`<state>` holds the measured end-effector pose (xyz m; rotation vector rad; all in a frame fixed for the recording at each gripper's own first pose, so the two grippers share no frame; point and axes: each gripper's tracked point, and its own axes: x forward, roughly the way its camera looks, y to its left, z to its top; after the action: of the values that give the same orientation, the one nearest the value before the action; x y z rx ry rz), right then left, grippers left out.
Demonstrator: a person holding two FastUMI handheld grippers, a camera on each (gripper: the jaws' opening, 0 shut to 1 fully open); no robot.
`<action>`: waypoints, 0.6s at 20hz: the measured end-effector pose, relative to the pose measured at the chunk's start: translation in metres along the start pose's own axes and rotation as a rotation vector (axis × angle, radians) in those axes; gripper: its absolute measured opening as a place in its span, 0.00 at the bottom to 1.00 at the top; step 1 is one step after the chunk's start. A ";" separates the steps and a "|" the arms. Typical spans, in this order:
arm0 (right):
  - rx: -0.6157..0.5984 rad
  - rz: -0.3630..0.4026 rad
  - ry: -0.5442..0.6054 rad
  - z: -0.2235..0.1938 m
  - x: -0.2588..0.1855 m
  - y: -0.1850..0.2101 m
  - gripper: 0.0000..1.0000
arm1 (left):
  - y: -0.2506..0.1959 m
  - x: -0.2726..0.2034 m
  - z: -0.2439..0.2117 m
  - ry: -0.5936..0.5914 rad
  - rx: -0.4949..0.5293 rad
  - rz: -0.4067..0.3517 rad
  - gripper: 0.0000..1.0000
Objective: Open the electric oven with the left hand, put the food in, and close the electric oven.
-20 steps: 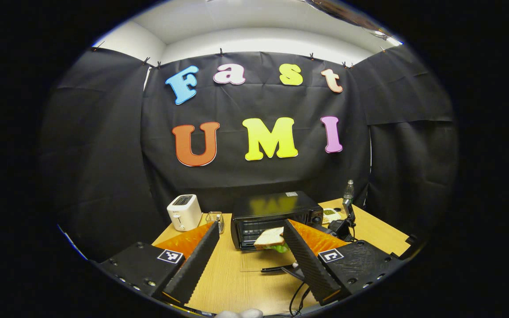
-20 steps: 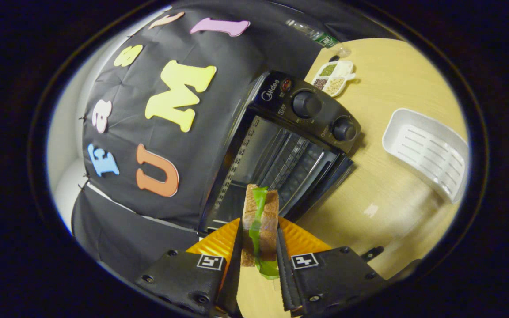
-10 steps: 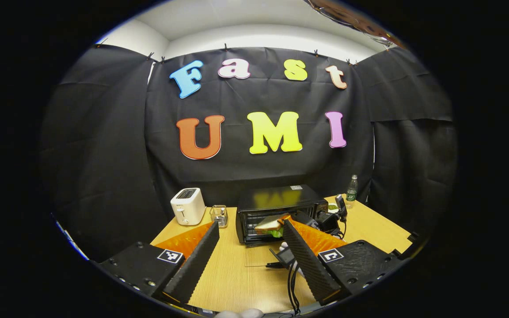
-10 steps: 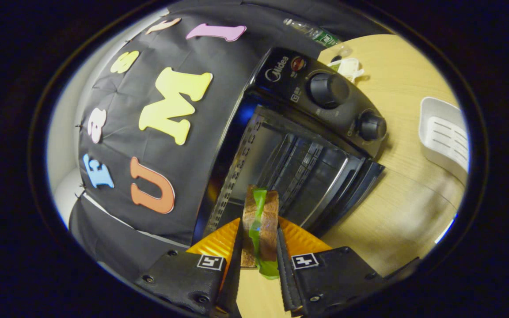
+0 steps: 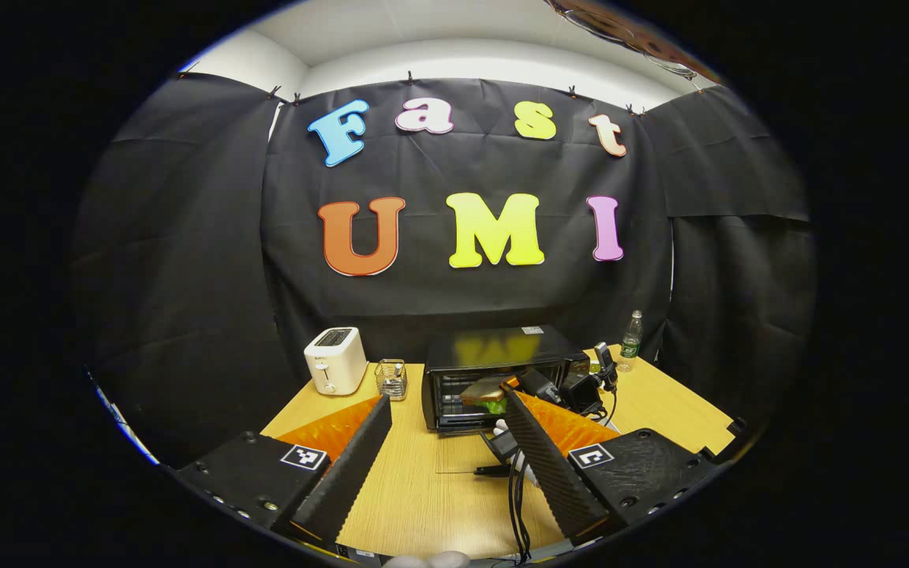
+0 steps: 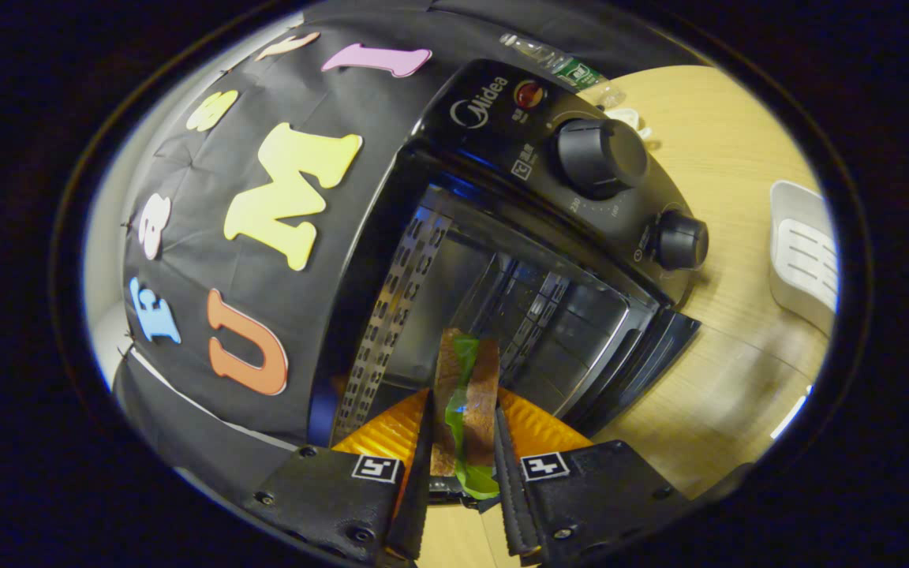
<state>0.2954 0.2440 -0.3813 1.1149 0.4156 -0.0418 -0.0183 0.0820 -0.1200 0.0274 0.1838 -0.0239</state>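
The black electric oven (image 5: 494,367) stands at the table's back, its glass door (image 5: 458,456) folded down flat and open. My left gripper (image 5: 447,401) hangs open well in front of it, nothing between its fingers. Farther off, the right gripper (image 5: 561,390), held by a hand, pushes a sandwich (image 5: 482,390) into the oven's mouth. In the right gripper view, my right gripper (image 6: 462,422) is shut on the sandwich (image 6: 466,383), which has brown bread and green lettuce. The sandwich's front end sits at the opening of the oven (image 6: 549,150), before the wire rack (image 6: 533,315).
A white toaster (image 5: 334,360) and a small glass holder (image 5: 392,379) stand left of the oven. A bottle (image 5: 632,339) is at the back right. A white tray (image 6: 806,252) lies right of the oven, past the knobs (image 6: 600,154). Cables (image 5: 519,505) trail over the table.
The right gripper has carried the sandwich forward, from in front of the oven to its opening. The left gripper has drawn back from the oven, still open.
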 end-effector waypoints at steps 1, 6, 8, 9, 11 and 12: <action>-0.023 -0.020 0.014 -0.003 0.000 -0.004 0.39 | -0.001 0.001 0.000 -0.001 -0.002 -0.001 0.96; -0.218 -0.129 0.073 -0.007 -0.008 -0.027 0.67 | -0.005 0.003 0.003 -0.008 -0.015 -0.012 0.95; -0.325 -0.162 0.067 -0.002 -0.012 -0.035 0.99 | -0.007 0.003 0.005 -0.019 -0.018 -0.014 0.96; -0.377 -0.169 0.054 0.002 -0.018 -0.035 1.00 | -0.007 0.002 0.007 -0.023 -0.017 -0.012 0.96; -0.464 -0.175 0.042 0.008 -0.025 -0.036 1.00 | -0.009 0.003 0.007 -0.026 -0.021 -0.013 0.95; -0.489 -0.171 0.051 0.007 -0.030 -0.035 1.00 | -0.010 0.003 0.006 -0.025 -0.020 -0.011 0.95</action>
<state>0.2618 0.2169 -0.3989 0.5986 0.5327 -0.0582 -0.0147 0.0722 -0.1152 0.0059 0.1589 -0.0331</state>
